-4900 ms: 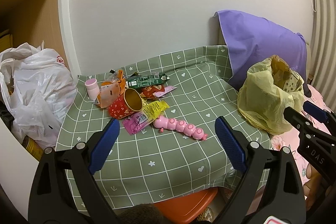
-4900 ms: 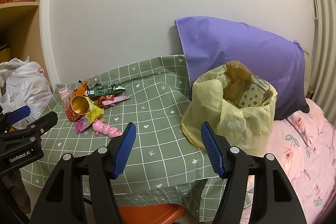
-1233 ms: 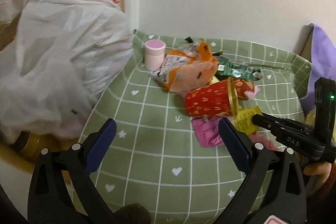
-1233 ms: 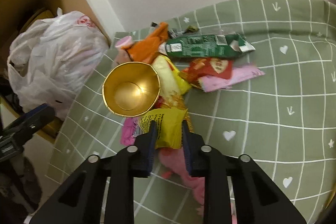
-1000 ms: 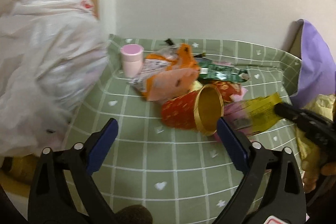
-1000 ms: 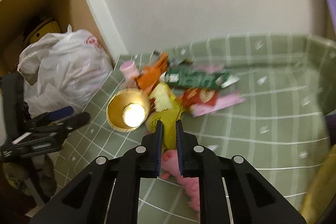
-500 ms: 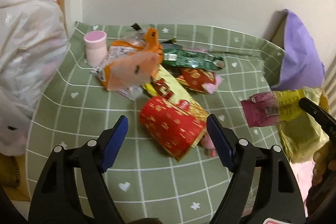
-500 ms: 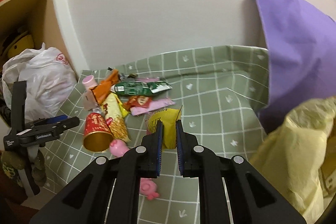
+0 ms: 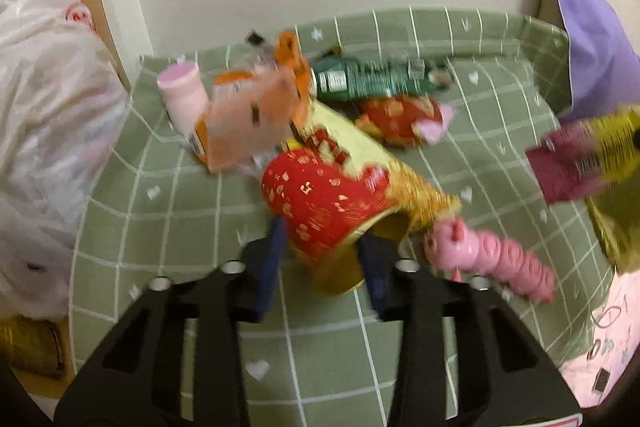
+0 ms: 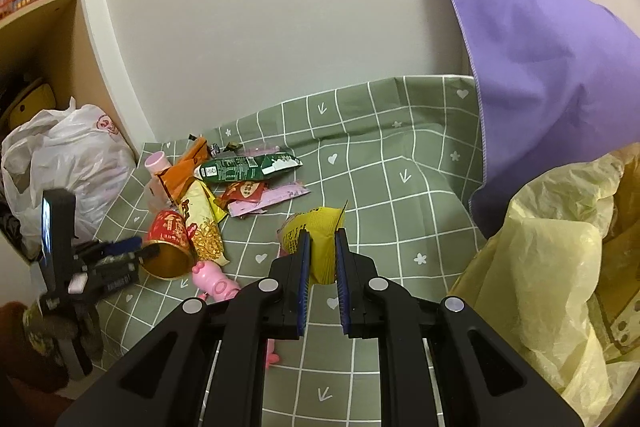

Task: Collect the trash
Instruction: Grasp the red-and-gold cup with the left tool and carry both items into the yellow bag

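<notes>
On a green tablecloth with a white grid and small hearts (image 10: 400,163) lies a heap of litter near the wall. The left gripper (image 9: 322,247) is closing its blue-padded jaws around the gold-rimmed mouth of a red paper cup with gold print (image 9: 320,203), which lies on its side; one finger sits outside the cup wall and the other appears to go into the opening, though motion blur hides whether the pads already press. In the right wrist view the same cup (image 10: 168,243) lies at the near left edge of the heap with the left gripper (image 10: 120,251) at its rim. The right gripper (image 10: 320,259) has its jaws nearly together, clamped on a yellow and magenta snack wrapper (image 10: 320,239) held above the cloth; the left wrist view shows that wrapper (image 9: 580,159) in the air at the right. Just right of it stands an open yellow plastic bag (image 10: 560,267), in front of a purple pillow (image 10: 552,67). Touching the cup is a long yellow and red snack packet (image 9: 360,155). Behind it lie an orange crumpled wrapper (image 9: 256,107), a small pink bottle (image 9: 182,95), a green foil packet (image 9: 372,79) and a red sachet (image 9: 400,115). A pink segmented toy caterpillar (image 9: 492,259) lies just beside the cup. A white plastic bag (image 9: 48,127) bulges at the left edge of the cloth.
</notes>
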Action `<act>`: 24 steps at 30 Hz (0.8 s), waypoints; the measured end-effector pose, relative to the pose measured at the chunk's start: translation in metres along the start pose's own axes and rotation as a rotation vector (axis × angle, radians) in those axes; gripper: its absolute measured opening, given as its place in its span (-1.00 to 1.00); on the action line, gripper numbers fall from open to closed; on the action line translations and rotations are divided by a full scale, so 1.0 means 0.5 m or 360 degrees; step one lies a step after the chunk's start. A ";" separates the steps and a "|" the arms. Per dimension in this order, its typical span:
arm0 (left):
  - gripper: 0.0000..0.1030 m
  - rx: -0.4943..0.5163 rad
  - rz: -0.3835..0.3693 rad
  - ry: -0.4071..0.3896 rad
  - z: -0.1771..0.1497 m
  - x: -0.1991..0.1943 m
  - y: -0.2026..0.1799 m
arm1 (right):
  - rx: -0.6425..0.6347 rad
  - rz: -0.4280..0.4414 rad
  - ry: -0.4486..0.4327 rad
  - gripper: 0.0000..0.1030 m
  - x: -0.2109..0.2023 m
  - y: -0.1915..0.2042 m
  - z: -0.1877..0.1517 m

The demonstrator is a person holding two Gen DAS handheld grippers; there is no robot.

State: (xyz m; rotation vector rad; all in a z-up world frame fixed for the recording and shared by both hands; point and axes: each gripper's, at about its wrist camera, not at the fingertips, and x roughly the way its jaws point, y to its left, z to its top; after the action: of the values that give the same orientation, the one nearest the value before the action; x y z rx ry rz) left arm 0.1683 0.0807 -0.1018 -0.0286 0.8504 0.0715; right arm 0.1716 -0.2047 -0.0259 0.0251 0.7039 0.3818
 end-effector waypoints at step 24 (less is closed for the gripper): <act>-0.88 0.0302 -0.0983 -0.0472 0.313 -0.232 -0.346 | 0.0037 -0.0547 -0.0484 -0.74 -0.344 -0.182 0.064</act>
State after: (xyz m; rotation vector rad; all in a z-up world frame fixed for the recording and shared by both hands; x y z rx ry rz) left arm 0.2224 -0.0893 0.0879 -0.0990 0.5198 -0.5725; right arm 0.1025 -0.3466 0.0926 -0.0157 0.4007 0.0366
